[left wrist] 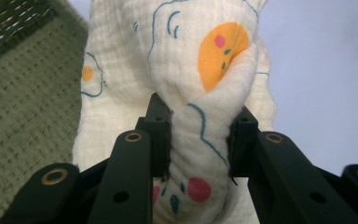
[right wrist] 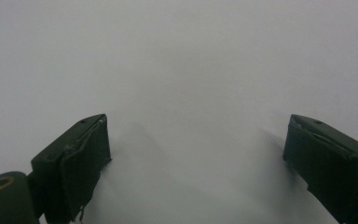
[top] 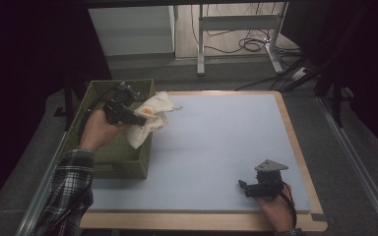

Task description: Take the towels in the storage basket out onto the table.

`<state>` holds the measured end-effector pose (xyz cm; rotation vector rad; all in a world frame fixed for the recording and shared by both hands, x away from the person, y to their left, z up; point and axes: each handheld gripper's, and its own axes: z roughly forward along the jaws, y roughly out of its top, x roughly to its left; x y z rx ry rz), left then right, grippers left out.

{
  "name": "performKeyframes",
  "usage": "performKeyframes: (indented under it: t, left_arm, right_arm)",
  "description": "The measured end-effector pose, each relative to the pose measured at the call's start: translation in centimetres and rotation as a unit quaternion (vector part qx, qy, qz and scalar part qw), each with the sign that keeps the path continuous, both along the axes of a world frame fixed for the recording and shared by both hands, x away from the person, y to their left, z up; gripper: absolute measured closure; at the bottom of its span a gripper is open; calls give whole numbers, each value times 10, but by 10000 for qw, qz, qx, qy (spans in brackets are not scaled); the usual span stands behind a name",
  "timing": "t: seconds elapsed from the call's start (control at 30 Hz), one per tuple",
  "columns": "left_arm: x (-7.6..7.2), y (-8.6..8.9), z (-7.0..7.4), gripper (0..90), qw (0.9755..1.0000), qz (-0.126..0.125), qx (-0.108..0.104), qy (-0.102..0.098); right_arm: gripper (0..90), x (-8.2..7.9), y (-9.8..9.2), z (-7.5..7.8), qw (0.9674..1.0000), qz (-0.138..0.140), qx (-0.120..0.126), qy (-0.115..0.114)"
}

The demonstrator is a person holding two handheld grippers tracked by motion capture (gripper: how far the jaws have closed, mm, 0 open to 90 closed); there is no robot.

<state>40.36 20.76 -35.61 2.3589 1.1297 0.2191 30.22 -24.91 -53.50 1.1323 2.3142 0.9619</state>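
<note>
Dim high view, dark edges, soft focus

Hand-held gripper (right wrist: 196,158) jaws wide apart, over bare pale tabletop (right wrist: 191,60)

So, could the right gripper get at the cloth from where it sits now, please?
Probably yes: the right gripper is open on the bare mat, with nothing between it and the cloth that the left gripper holds beside the basket.

I see a dim lab or workshop, padded table (top: 226,147), metal frame legs (top: 201,44), loose cables (top: 248,44), grey carpet (top: 334,147)
</note>
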Motion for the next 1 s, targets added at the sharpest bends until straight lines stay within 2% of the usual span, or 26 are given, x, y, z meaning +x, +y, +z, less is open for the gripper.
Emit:
performKeyframes:
  t: [0.5,1.0]
  left_arm:
    - [6,-51,-6,682,9988,-495,58,27]
    - [7,-109,-29,676,9939,-1074,209,126]
  right_arm:
    - [75,0,0,0,10000,1,2,-3]
    - [74,0,0,0,10000,1,4,-3]
